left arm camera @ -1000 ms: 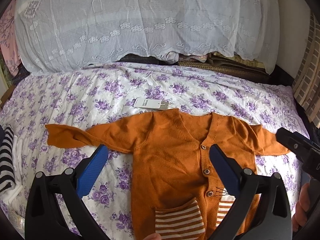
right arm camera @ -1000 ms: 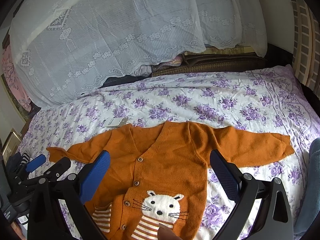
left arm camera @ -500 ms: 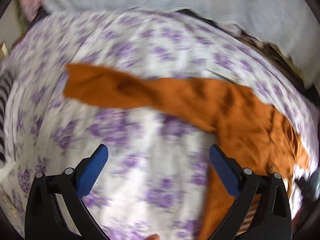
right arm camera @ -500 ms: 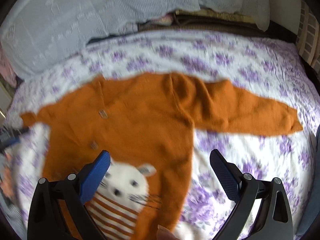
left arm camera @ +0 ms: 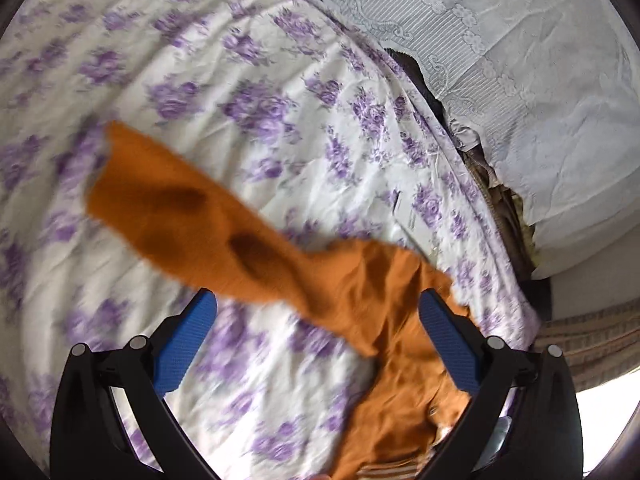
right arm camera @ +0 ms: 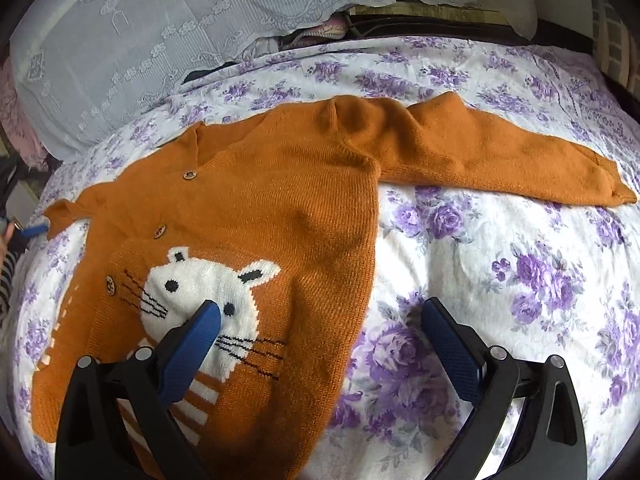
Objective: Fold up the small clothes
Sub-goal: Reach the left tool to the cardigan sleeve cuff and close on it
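An orange knit cardigan [right arm camera: 280, 208] with a white cat face [right arm camera: 208, 292] and wooden buttons lies flat on the floral bed sheet [right arm camera: 500, 280]. In the right wrist view my right gripper [right arm camera: 316, 316] is open, low over the cardigan's right side edge; its left finger is over the cat face, its right finger over the sheet. The right sleeve [right arm camera: 500, 160] stretches out to the right. In the left wrist view my left gripper [left arm camera: 316, 316] is open and empty, close above the base of the left sleeve [left arm camera: 180, 216], which runs up and left. The view is blurred.
A white lace cover [right arm camera: 160, 20] drapes over pillows at the head of the bed. A paper tag [left arm camera: 408, 216] lies on the sheet by the collar. Striped cloth [right arm camera: 6, 280] shows at the left edge. The other gripper's blue tip [right arm camera: 34, 230] sits by the left cuff.
Both grippers have dropped closer to the cardigan. The left one swung left over the left sleeve and turned; the right one moved down over the right side edge. Both stay open.
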